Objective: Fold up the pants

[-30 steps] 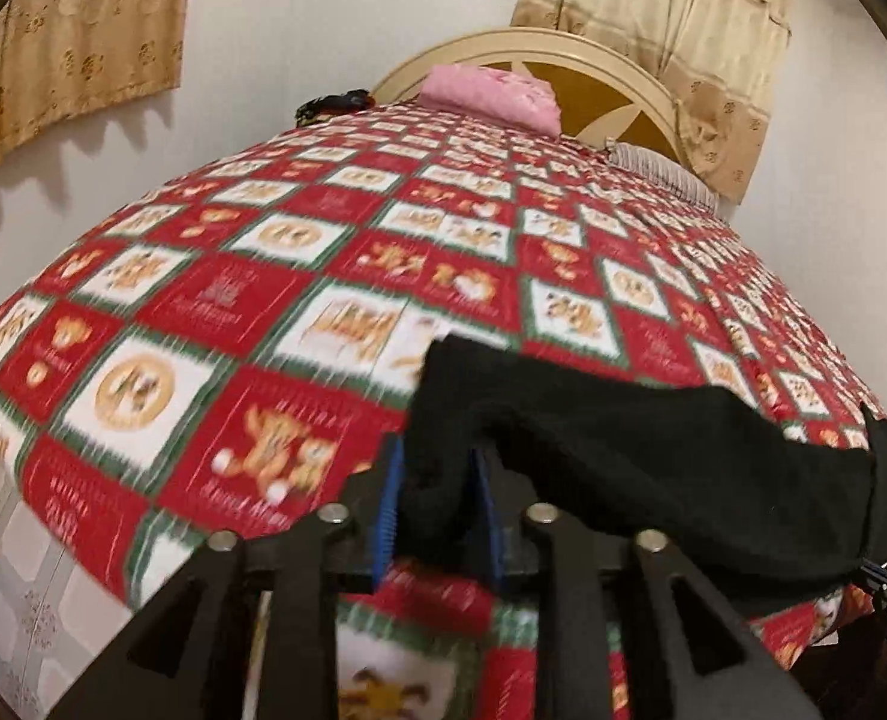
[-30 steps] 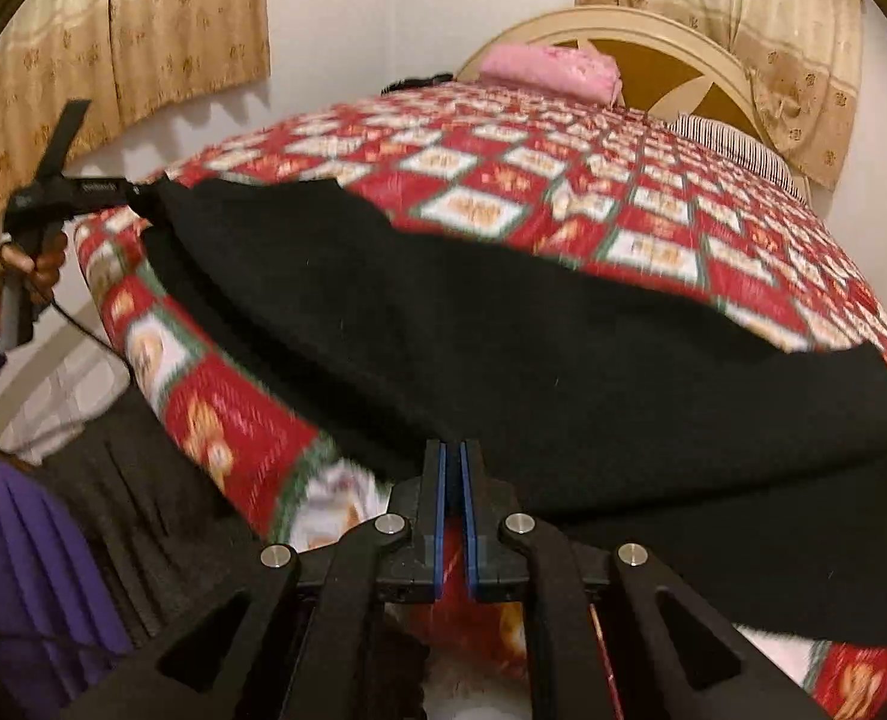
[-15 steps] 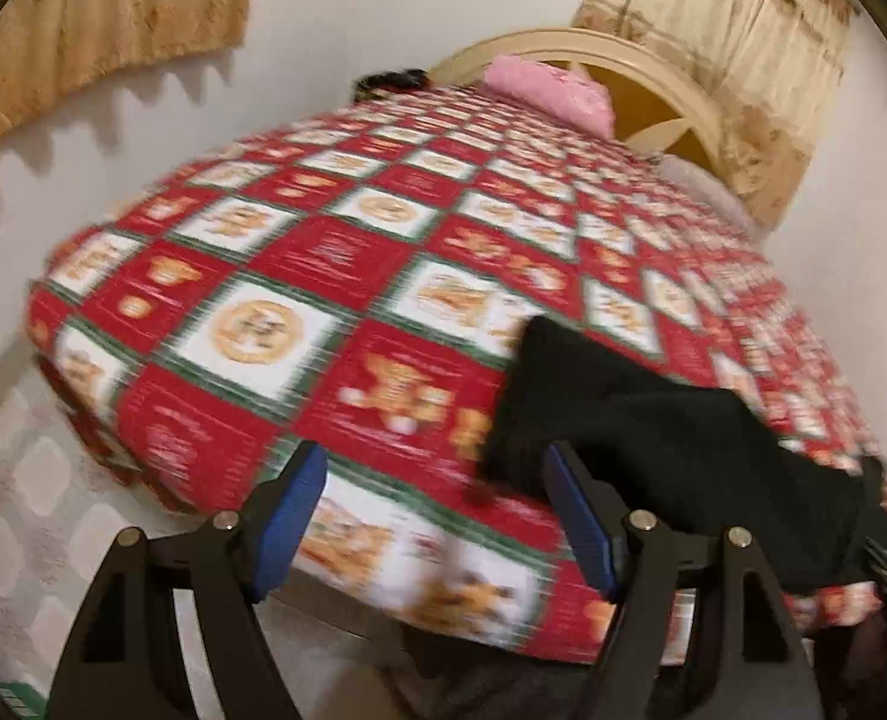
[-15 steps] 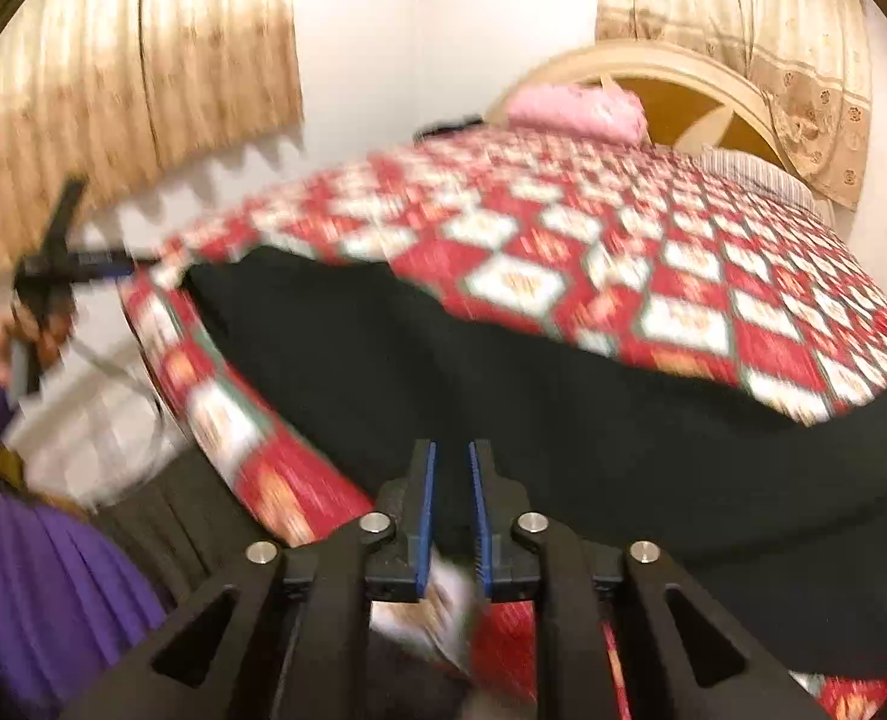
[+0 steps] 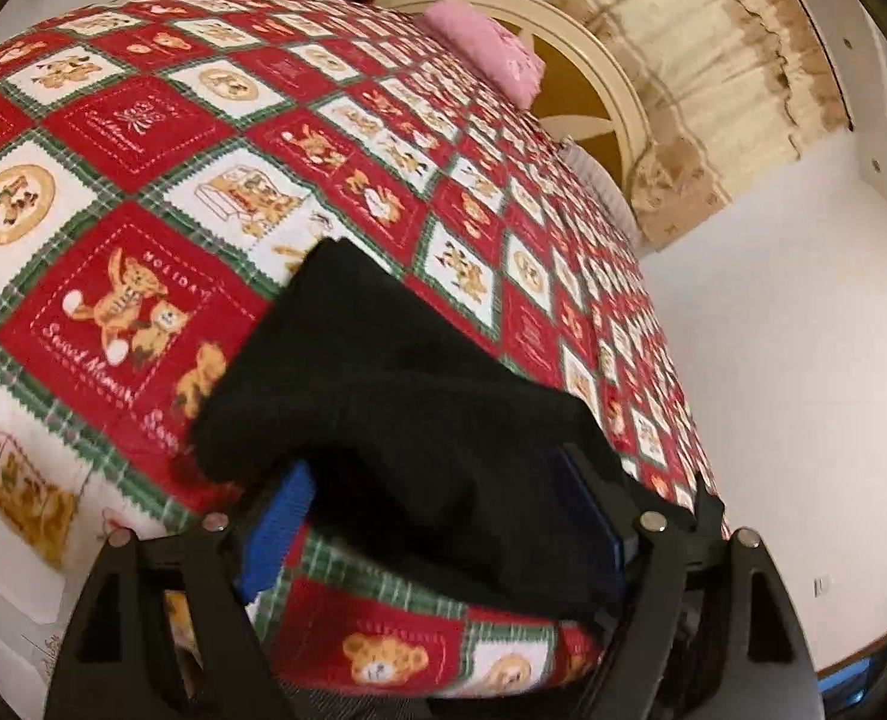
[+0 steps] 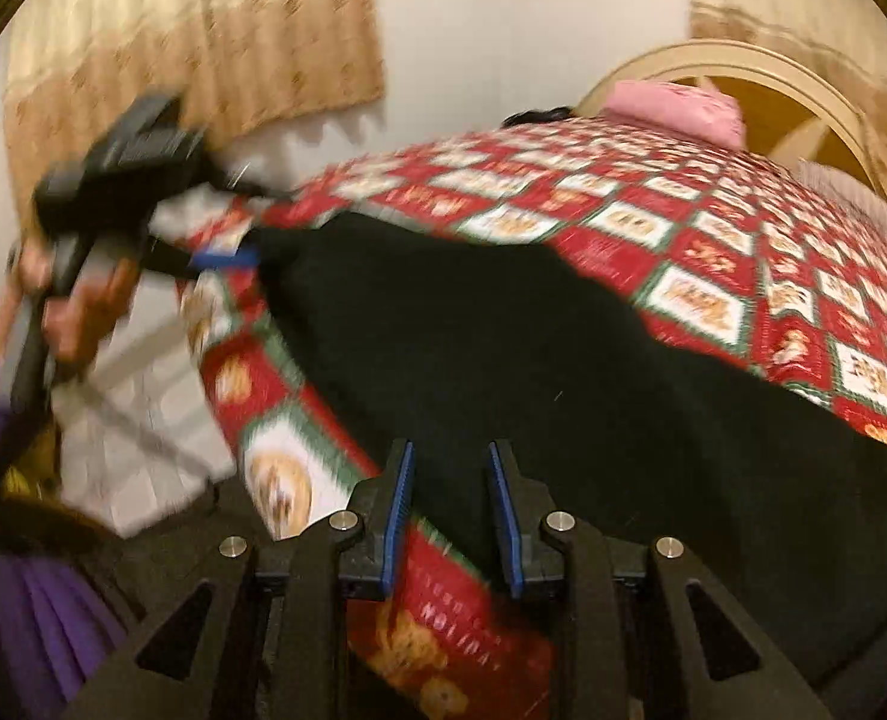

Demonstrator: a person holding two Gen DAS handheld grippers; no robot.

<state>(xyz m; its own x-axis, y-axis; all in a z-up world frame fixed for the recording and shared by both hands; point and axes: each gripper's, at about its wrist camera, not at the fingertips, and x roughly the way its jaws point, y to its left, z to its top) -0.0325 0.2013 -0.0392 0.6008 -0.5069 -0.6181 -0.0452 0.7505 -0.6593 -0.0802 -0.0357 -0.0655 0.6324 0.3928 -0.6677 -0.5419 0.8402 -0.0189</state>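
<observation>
Black pants [image 5: 407, 396] lie along the near edge of a bed with a red teddy-bear quilt [image 5: 143, 138]. In the left wrist view my left gripper [image 5: 437, 504] is open, its blue pads on either side of the pants' near end, with cloth draped between them. In the right wrist view the pants [image 6: 533, 348] spread wide across the quilt [image 6: 713, 252]. My right gripper [image 6: 450, 498] is partly open at the pants' near edge, with nothing held. The left gripper [image 6: 227, 255] shows at the far left, at the pants' end.
A pink pillow [image 5: 485, 51] rests against the cream headboard [image 5: 599, 78] at the far end. Beige curtains [image 6: 203, 30] hang on the white walls. Tiled floor [image 6: 137, 414] lies beside the bed. A purple sleeve [image 6: 17, 588] is at lower left.
The left gripper let go of the pants' end, opened wide, then moved back in around the cloth. The right gripper went from shut to partly open.
</observation>
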